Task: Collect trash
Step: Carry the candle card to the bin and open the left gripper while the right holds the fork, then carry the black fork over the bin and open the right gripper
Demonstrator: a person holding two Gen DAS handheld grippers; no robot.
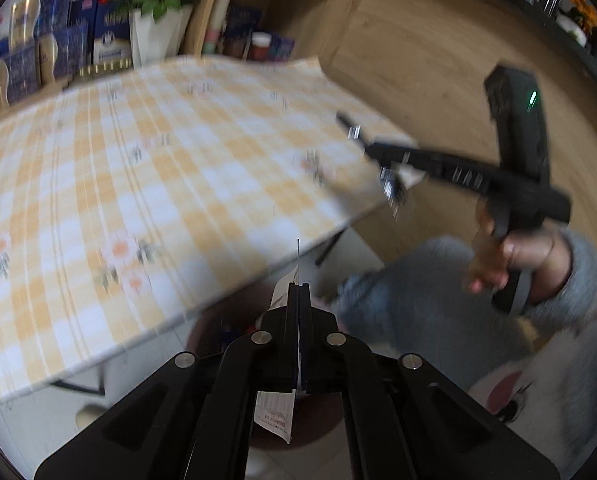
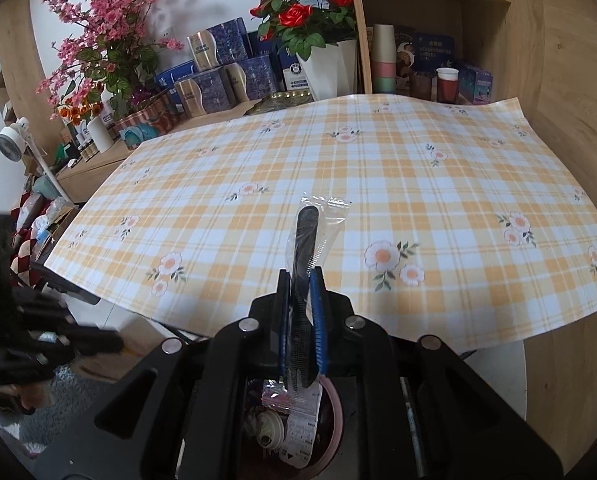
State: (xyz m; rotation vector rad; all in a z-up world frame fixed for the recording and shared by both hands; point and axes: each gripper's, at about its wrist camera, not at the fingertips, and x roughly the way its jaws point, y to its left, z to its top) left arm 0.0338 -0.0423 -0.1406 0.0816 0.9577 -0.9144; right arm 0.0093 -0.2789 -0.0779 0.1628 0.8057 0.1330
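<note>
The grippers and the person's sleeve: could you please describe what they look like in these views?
Both are black two-finger grippers with linkage arms joined by round silver pins. The right gripper has blue pads on its fingers. Seen from the left gripper, the right one's black body carries a small green light and metal screws. The hand gripping its handle comes out of a fuzzy grey sleeve.
</note>
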